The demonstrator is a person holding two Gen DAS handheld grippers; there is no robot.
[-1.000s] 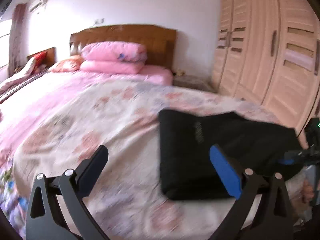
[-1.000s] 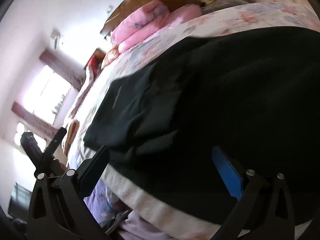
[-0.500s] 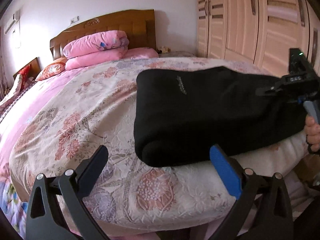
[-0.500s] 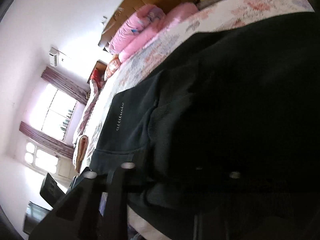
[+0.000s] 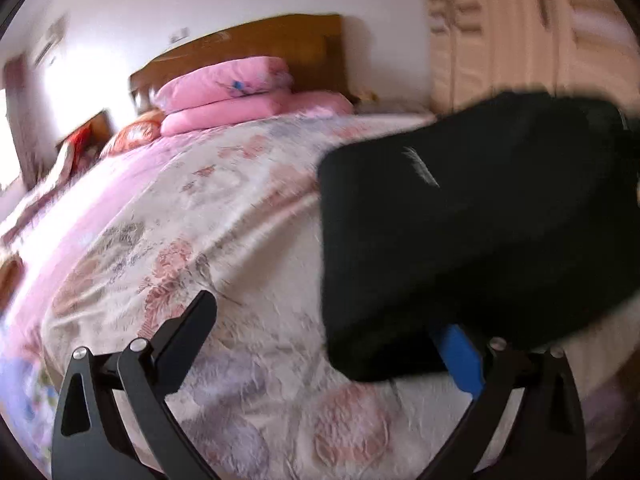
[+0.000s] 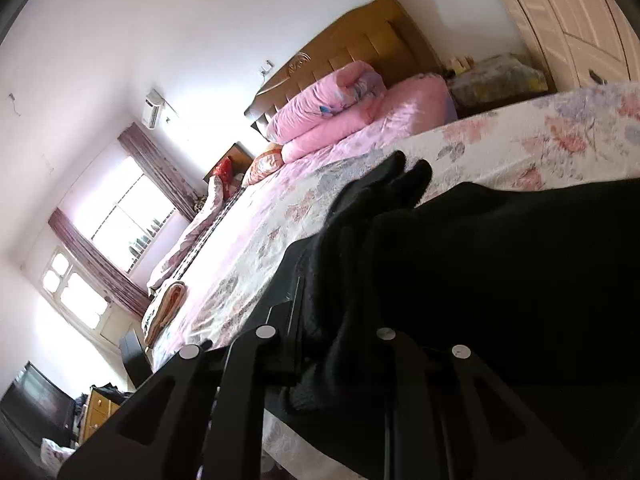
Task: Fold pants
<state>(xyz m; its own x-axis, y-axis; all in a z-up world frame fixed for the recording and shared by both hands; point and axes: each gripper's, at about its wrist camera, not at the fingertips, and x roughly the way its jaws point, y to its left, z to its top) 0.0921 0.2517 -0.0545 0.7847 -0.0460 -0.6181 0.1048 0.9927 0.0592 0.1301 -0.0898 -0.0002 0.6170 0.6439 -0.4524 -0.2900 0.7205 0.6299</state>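
The black pants [image 5: 472, 240] are folded into a thick bundle, lifted off the floral bedspread [image 5: 208, 216] at the right. My left gripper [image 5: 332, 328] is open, its blue right finger [image 5: 460, 352] under the bundle's near edge and its black left finger [image 5: 192, 328] over bare bedspread. My right gripper [image 6: 332, 320] is shut on the pants [image 6: 500, 280], black cloth bunched between its fingers. The right gripper itself is hidden behind the bundle in the left wrist view.
Pink pillows and a folded quilt [image 5: 228, 88] lie by the wooden headboard [image 5: 260, 40]. A wardrobe [image 5: 532, 32] stands at the right. A window with curtains [image 6: 120, 216] and a second bed are at the left.
The right gripper closed on the pants and lifted the bundle off the bed. The left gripper stayed open and moved in under the bundle's near edge.
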